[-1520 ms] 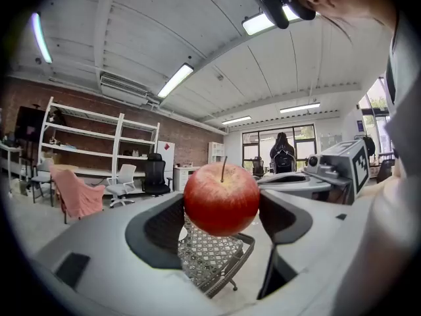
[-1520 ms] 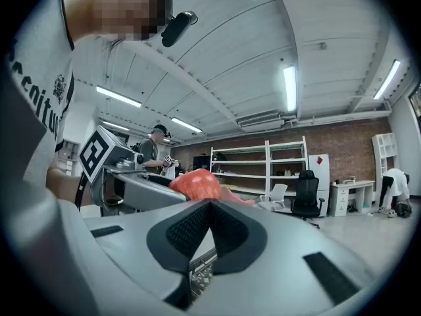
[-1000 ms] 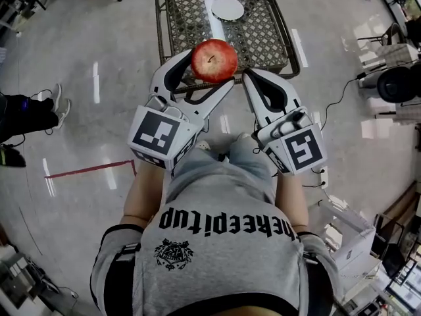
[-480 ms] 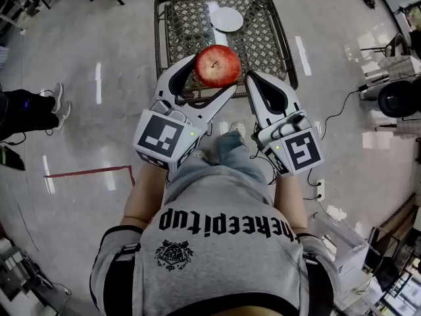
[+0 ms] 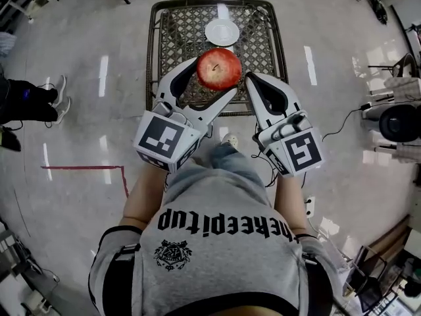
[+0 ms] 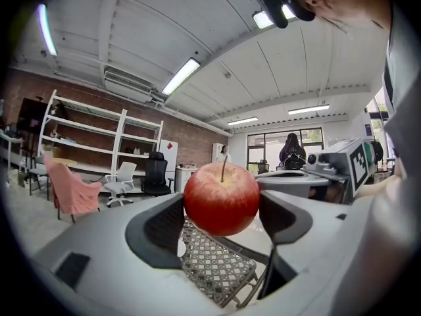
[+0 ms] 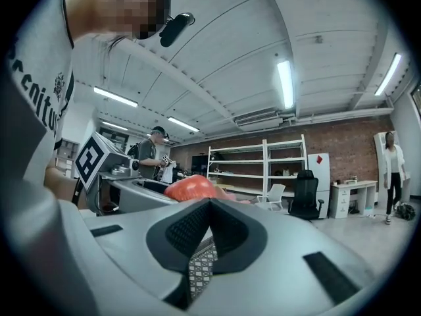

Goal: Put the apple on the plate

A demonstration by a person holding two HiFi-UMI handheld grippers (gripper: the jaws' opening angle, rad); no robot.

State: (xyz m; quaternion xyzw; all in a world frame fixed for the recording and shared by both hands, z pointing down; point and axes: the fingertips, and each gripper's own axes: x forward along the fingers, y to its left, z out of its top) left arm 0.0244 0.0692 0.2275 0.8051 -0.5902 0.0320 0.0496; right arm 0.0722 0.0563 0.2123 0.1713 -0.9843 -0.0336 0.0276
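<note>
A red apple [image 5: 218, 69] is held in the air, with my left gripper [image 5: 209, 79] shut on it, over the near edge of a dark lattice table [image 5: 177, 25]. On the table's far middle lies a small white plate [image 5: 222, 32], well beyond the apple. In the left gripper view the apple [image 6: 222, 198] sits stem up between the two dark pads [image 6: 164, 226], with the table [image 6: 214, 266] below. My right gripper [image 5: 250, 79] is shut and holds nothing, just right of the apple. In the right gripper view its jaws meet at the right gripper [image 7: 209, 209], and the apple [image 7: 191, 188] peeks over them.
The table stands on a shiny grey floor. A person's legs [image 5: 29, 104] are at the left, a red tape line [image 5: 79, 169] marks the floor, and cables and equipment [image 5: 398, 120] lie at the right. Shelves and chairs [image 6: 85, 189] stand far off.
The table and plate have slid down in the head view, nearer to both grippers. The apple has stayed in the left gripper, and the right gripper has stayed shut.
</note>
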